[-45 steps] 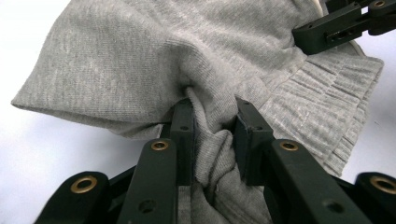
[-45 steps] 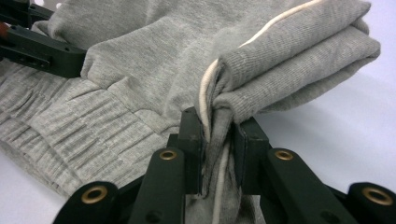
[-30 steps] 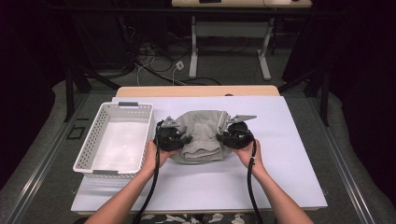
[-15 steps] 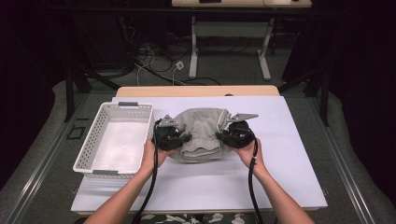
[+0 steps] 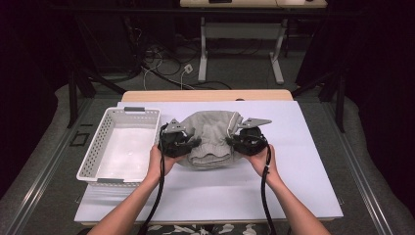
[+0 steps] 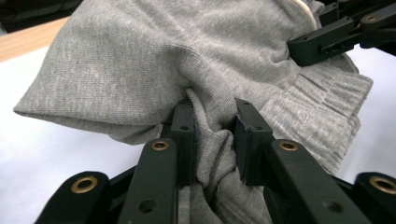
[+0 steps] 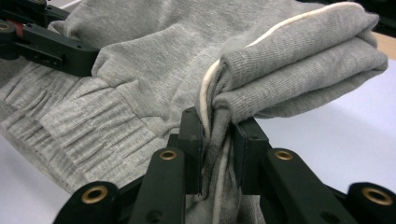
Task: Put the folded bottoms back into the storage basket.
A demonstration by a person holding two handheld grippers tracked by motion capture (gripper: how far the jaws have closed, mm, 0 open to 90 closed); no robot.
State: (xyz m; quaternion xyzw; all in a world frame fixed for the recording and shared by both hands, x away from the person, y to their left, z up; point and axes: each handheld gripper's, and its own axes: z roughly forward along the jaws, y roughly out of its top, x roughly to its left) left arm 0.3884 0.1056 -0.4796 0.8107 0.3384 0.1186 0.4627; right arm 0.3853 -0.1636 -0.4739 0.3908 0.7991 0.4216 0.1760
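Across the white table everything is lying in a row, side to side. At my left the white slotted basket is standing, its long side running away from me. Just right of it, near the table's middle, the grey sweatshirt is sitting as a folded bundle — its long axis is running across the table, from one of my grippers to the other, with the ribbed hem facing me and the rounded, folded bulk pointing toward the far edge.

I am holding the bundle at both ends. On its left end my left gripper is clamped on a pinch of the grey knit, the cloth bunching up between the two black jaws. On its right end my right gripper is pressed together on a fold that carries a pale cream seam line — the layers are stacked thick above the jaws there.

Seen from above, my left hand and right hand are resting low at the garment's two sides, cables trailing back toward me.
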